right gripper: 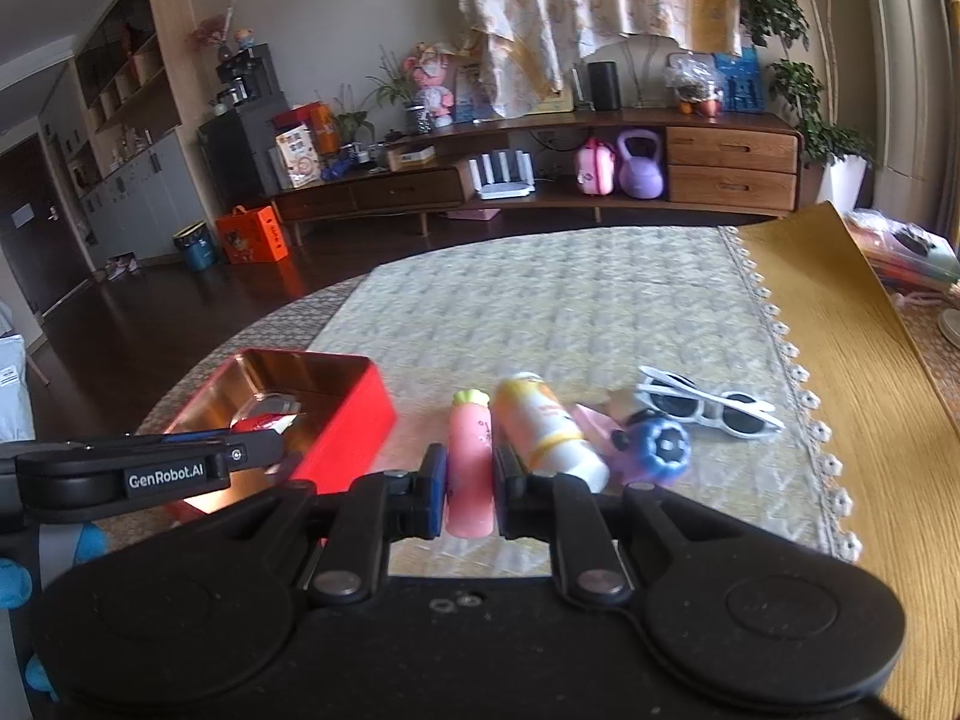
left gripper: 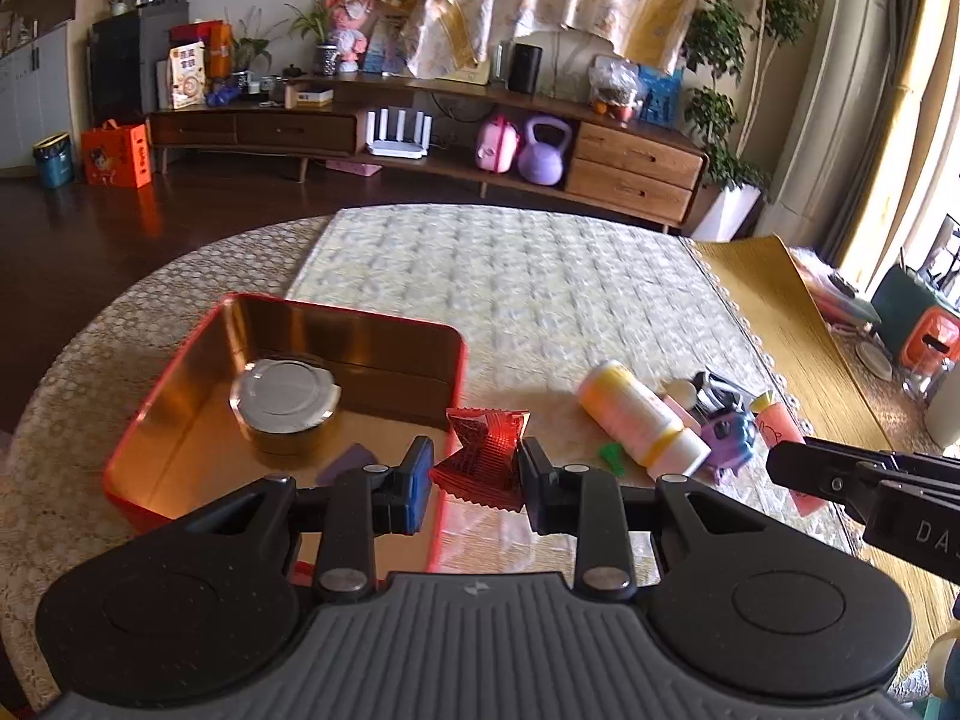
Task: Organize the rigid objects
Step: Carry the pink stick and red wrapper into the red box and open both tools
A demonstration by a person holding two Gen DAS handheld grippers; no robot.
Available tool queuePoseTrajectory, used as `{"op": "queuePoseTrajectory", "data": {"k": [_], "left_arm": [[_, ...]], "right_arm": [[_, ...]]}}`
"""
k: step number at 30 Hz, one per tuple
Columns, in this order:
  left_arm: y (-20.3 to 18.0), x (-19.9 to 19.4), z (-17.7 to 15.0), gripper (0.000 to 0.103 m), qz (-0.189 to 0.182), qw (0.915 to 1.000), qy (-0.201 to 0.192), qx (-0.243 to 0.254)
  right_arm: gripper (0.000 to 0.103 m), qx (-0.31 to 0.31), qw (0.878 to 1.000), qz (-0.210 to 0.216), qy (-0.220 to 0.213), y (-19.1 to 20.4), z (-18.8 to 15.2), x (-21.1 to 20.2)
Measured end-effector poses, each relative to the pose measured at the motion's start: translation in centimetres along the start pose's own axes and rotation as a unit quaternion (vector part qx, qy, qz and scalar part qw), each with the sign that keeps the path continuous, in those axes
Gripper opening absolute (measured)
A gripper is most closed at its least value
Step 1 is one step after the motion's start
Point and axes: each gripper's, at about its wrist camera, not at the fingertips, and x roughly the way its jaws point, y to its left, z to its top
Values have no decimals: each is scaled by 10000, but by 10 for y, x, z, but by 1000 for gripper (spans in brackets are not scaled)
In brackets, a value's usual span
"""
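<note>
The left gripper [left gripper: 474, 474] is clamped on a red packet [left gripper: 483, 459], held above the near rim of the red tin [left gripper: 288, 306], which holds a round can [left gripper: 282, 399]. The right gripper [right gripper: 470, 492] pinches a pink tube [right gripper: 471, 468]; beyond lie a bottle [right gripper: 549, 426], blue toy [right gripper: 660, 447] and sunglasses [right gripper: 708, 405]

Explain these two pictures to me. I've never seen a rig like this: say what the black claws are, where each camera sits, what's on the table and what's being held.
No robot here: a person carries two hand-held grippers, each with a camera looking along its fingers. The left camera's picture shows the left gripper shut on a red candy wrapper at the red tin, which holds a round can. The other picture shows the right gripper clamping a pink tube. On the quilted table cover lie a yellow-white bottle, a blue-purple toy and white sunglasses.
</note>
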Motion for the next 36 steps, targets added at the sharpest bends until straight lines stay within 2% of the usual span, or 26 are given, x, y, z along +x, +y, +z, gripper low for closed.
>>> {"op": "queuePoseTrajectory", "data": {"k": [8, 15, 24, 36], "left_arm": [[39, -11, 7, 30, 258, 9994, -120, -189], [73, -6, 12, 30, 497, 9985, -51, -213], [109, 19, 13, 30, 840, 9958, 186, -322], [120, 64, 10, 30, 893, 9938, 615, -251]], "right_arm": [[16, -304, 9992, 249, 25, 41, 13, 12], [16, -528, 9976, 407, 179, 72, 22, 36], [16, -811, 9948, 477, 393, 106, 31, 78], [15, -1125, 9889, 240, 943, 130, 24, 149]]}}
